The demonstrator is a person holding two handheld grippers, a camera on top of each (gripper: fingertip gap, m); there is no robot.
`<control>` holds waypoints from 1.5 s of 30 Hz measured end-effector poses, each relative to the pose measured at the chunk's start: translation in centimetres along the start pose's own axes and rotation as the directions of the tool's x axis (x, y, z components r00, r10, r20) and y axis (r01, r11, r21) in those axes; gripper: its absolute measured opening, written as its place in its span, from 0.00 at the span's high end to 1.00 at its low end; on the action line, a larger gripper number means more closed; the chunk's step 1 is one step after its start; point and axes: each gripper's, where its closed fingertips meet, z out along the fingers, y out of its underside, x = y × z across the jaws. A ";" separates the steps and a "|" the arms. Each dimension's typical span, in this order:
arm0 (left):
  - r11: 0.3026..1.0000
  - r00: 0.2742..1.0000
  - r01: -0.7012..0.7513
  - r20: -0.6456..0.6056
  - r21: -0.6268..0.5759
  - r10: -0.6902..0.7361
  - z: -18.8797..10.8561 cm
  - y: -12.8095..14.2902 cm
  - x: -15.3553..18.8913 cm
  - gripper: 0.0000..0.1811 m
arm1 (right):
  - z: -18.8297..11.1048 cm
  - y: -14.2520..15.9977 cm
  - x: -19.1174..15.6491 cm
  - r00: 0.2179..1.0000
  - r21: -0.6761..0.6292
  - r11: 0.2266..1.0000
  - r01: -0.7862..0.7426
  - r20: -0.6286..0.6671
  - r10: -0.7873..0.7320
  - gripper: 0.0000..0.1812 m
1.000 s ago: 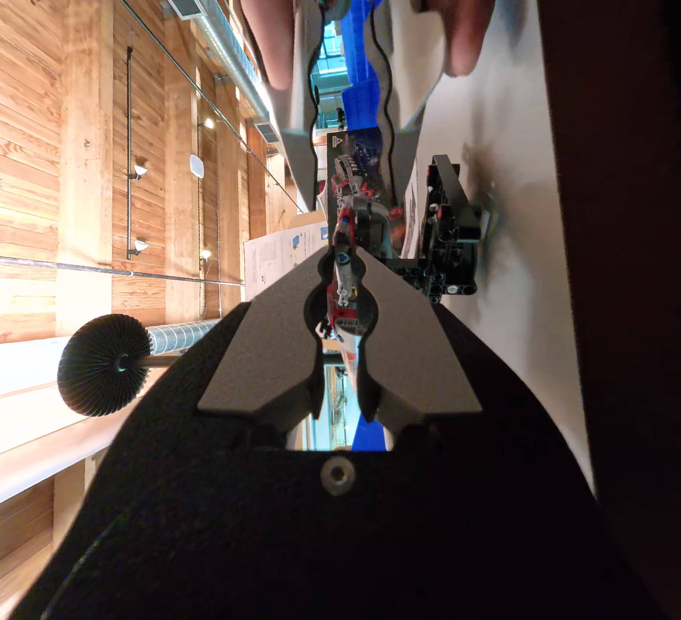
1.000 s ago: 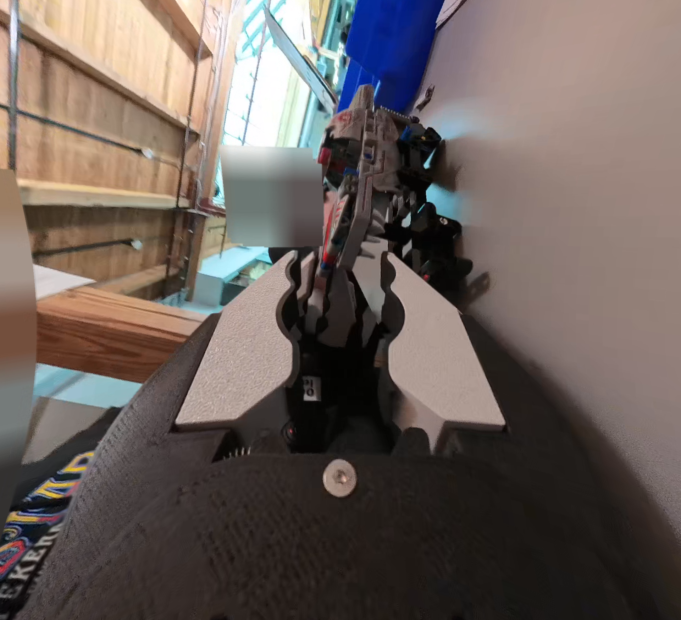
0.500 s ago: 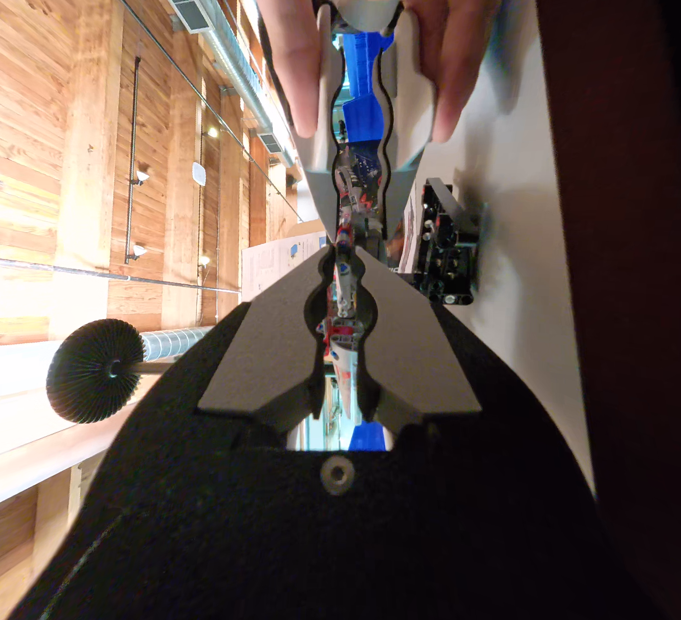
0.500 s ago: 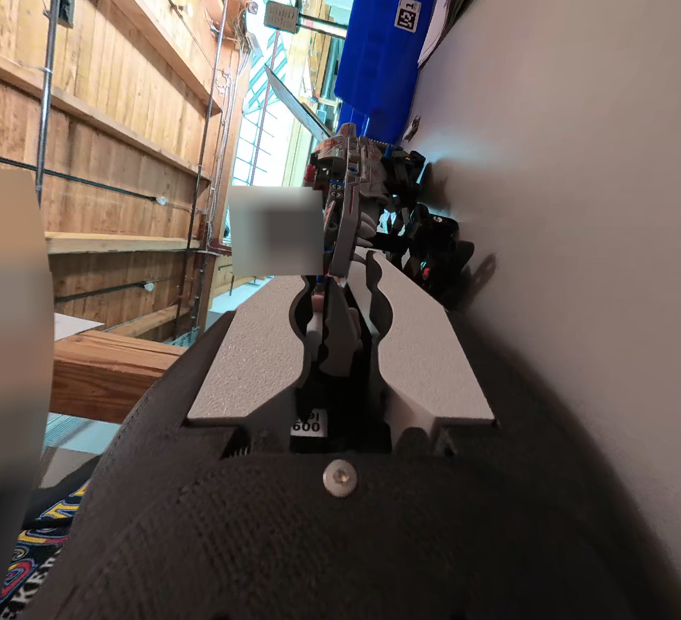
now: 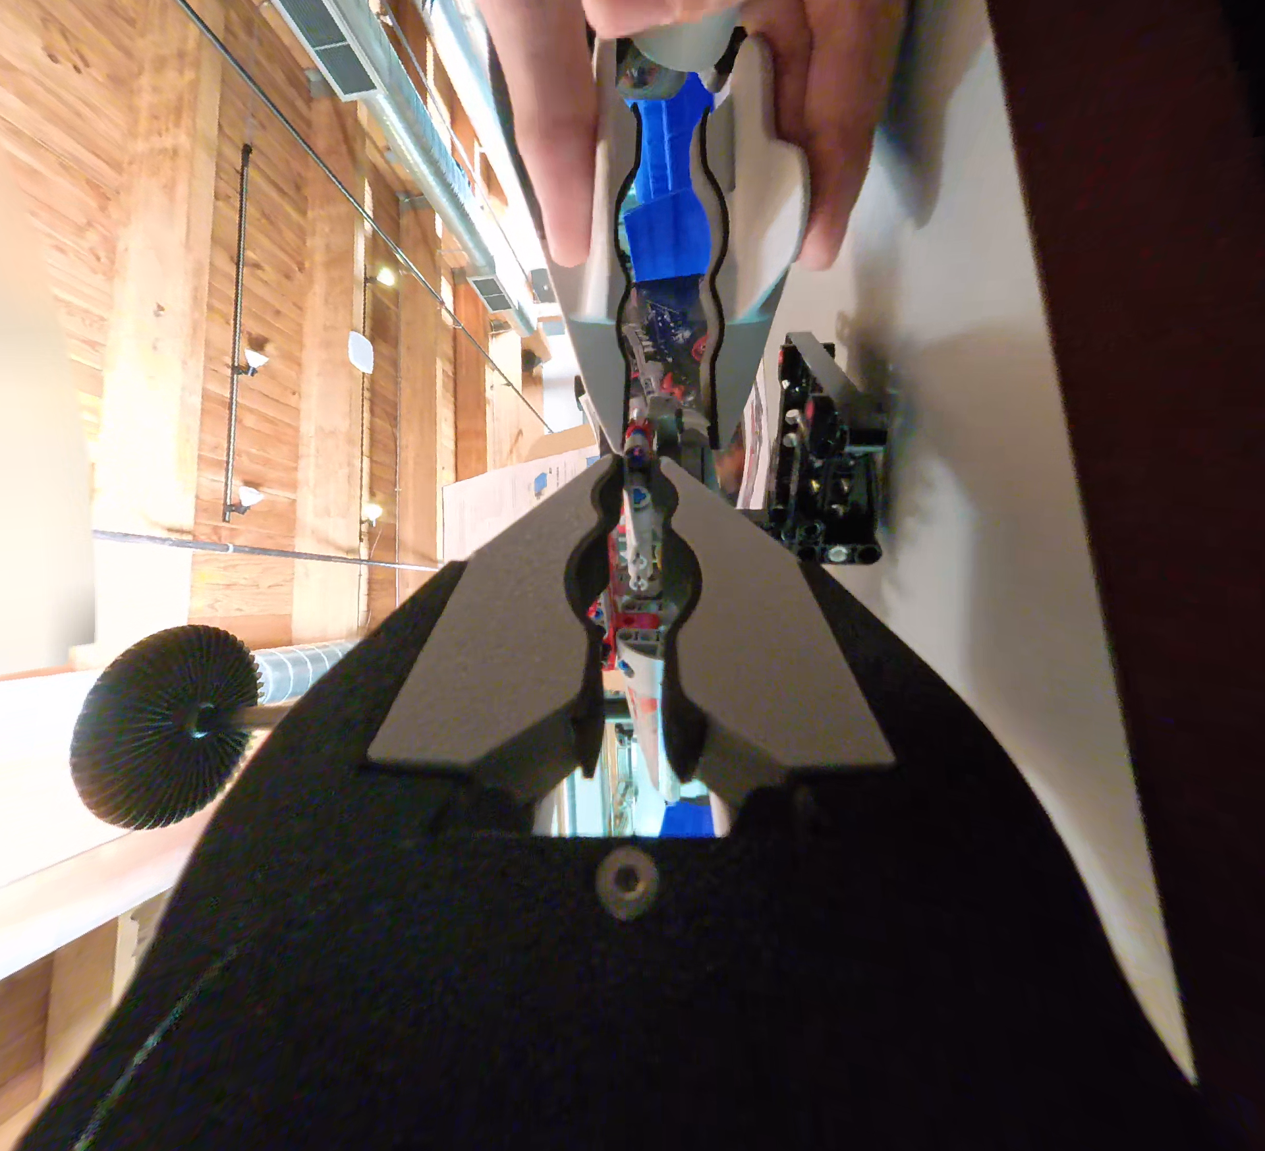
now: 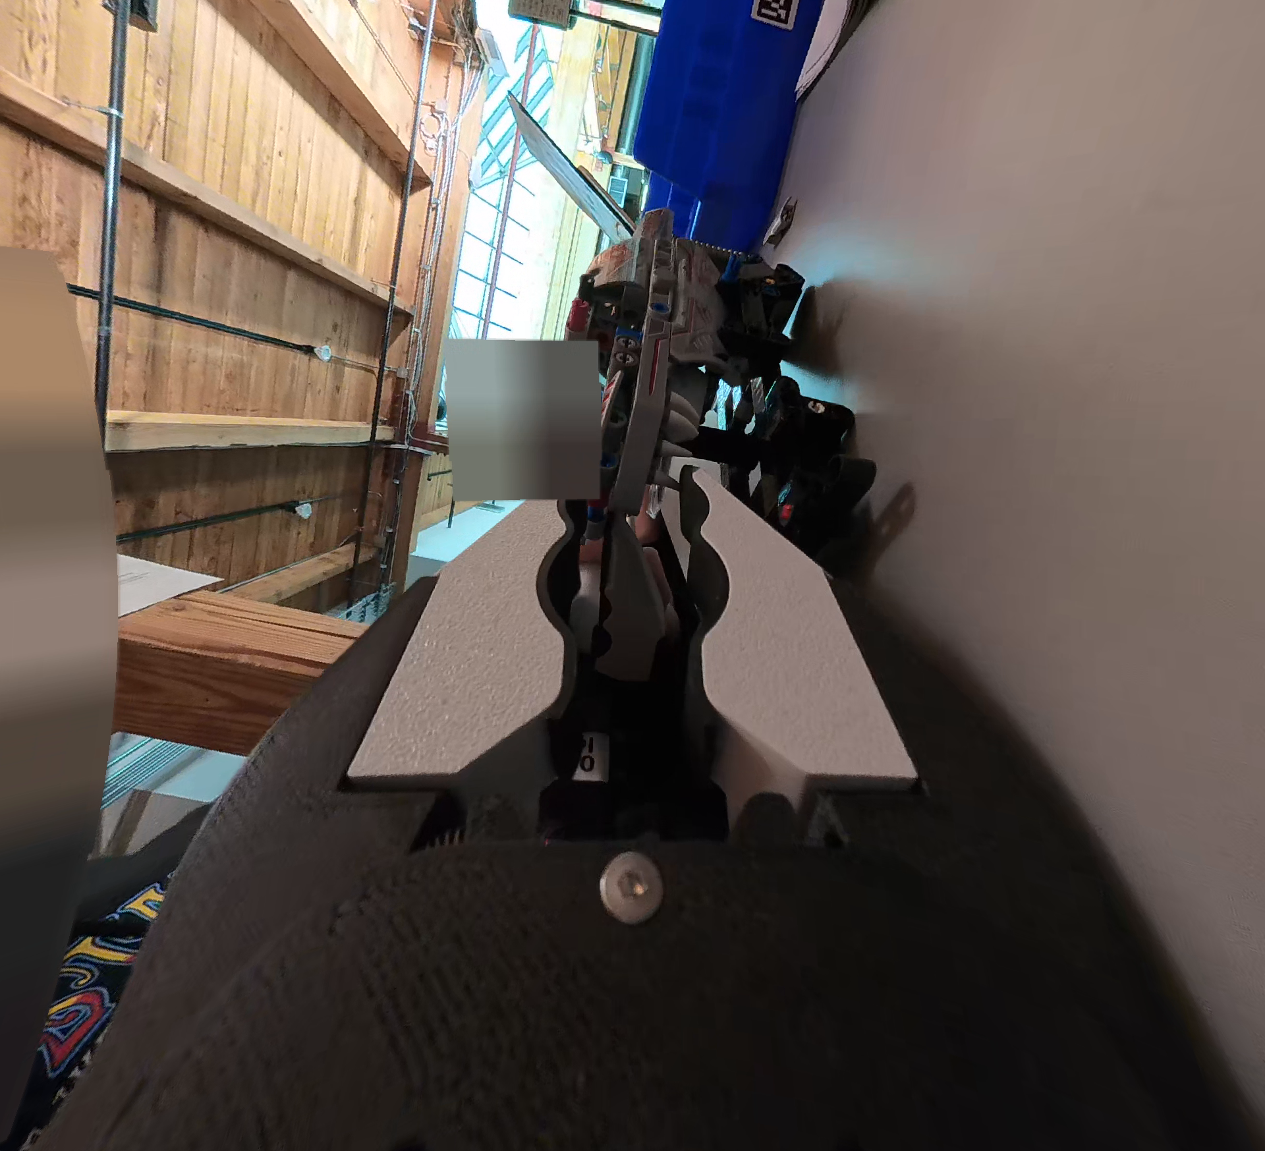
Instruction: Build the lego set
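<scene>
Both grippers meet nose to nose on the lego model, held up beside the table!

The left gripper (image 5: pixel 640 468) is clamped on the slim grey, red and white lego assembly (image 5: pixel 640 543) — the piece runs lengthwise between its dark fingers. Facing it, the right gripper (image 5: pixel 667 427), wrapped by a person's hand (image 5: pixel 684 23), has its pale wavy fingers closed in around the model's far end (image 6: pixel 650 379), tips pinching the grey curved part. Just beside them, a black lego frame (image 5: pixel 825 468) sits on the pale grey tabletop (image 6: pixel 1061 365), with a blue plastic bin (image 6: pixel 725 57) farther back.
</scene>
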 end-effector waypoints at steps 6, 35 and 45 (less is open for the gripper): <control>0.993 1.000 -0.012 -0.027 0.116 0.015 -0.3 -0.1 0.2 0.98 | 0.0 0.7 -0.1 0.999 -0.049 0.998 0.046 -0.015 -0.047 0.87; 0.146 0.055 0.965 -0.375 -0.219 -0.926 -1.6 3.2 0.2 0.89 | 1.7 0.0 0.6 0.265 -0.433 0.303 0.849 -0.147 -0.953 0.58; 0.187 0.055 0.952 -0.461 -0.245 -0.886 -1.3 2.7 0.7 0.89 | 1.7 -0.2 1.2 0.167 -0.478 0.225 0.849 -0.162 -0.973 0.64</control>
